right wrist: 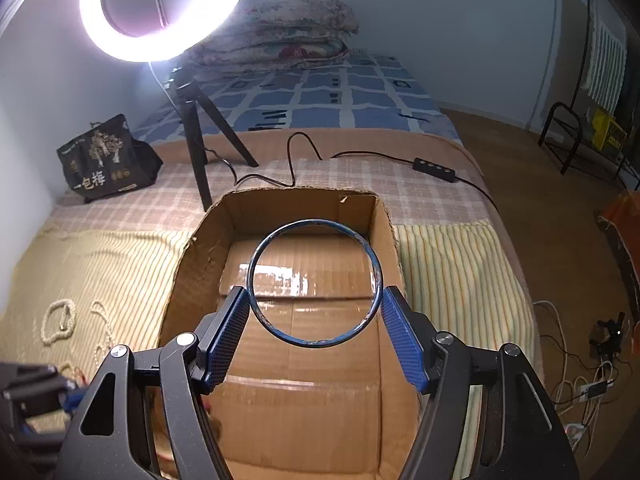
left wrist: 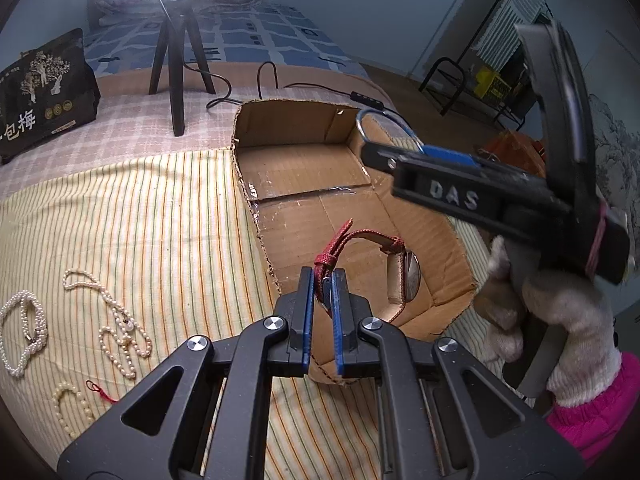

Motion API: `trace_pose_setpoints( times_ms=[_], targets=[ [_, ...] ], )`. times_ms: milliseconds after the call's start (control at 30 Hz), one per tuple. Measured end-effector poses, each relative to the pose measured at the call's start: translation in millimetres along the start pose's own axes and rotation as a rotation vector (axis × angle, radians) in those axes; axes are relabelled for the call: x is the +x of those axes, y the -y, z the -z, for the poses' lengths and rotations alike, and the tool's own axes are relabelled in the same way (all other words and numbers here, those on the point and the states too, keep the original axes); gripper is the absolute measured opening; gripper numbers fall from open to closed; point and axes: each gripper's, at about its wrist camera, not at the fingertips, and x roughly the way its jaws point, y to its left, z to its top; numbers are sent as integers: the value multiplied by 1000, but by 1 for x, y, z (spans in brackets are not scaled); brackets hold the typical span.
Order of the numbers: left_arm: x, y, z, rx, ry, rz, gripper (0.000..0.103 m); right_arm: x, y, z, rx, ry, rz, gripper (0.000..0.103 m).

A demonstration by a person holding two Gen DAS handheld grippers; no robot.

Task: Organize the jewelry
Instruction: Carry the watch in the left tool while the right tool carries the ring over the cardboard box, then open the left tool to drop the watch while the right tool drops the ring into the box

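My left gripper [left wrist: 322,280] is shut on the red strap of a wristwatch [left wrist: 404,272], holding it over the near end of an open cardboard box [left wrist: 280,184]. My right gripper [right wrist: 314,300] grips a blue bangle [right wrist: 280,330] by its sides between its blue pads, above the box [right wrist: 320,400]. In the left wrist view the right gripper [left wrist: 372,152] hangs over the box's far right side with the bangle [left wrist: 364,126]. Several pearl necklaces [left wrist: 120,332] and bracelets [left wrist: 24,328] lie on the striped cloth to the left.
A ring light [right wrist: 160,12] on a black tripod [left wrist: 176,60] stands behind the box, its cable and switch [right wrist: 436,168] trailing right. A black snack bag [left wrist: 44,92] sits at far left. The bed's right edge drops to the floor.
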Motion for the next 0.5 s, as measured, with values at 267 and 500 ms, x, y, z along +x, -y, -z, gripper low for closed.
trace_pose_setpoints(
  times_ms=[267, 500],
  targets=[
    [10, 3, 2, 1, -17, 3, 6, 21, 0, -5, 16, -33, -8, 68],
    [18, 4, 4, 4, -37, 10, 6, 25, 1, -4, 14, -46, -3, 68]
  ],
)
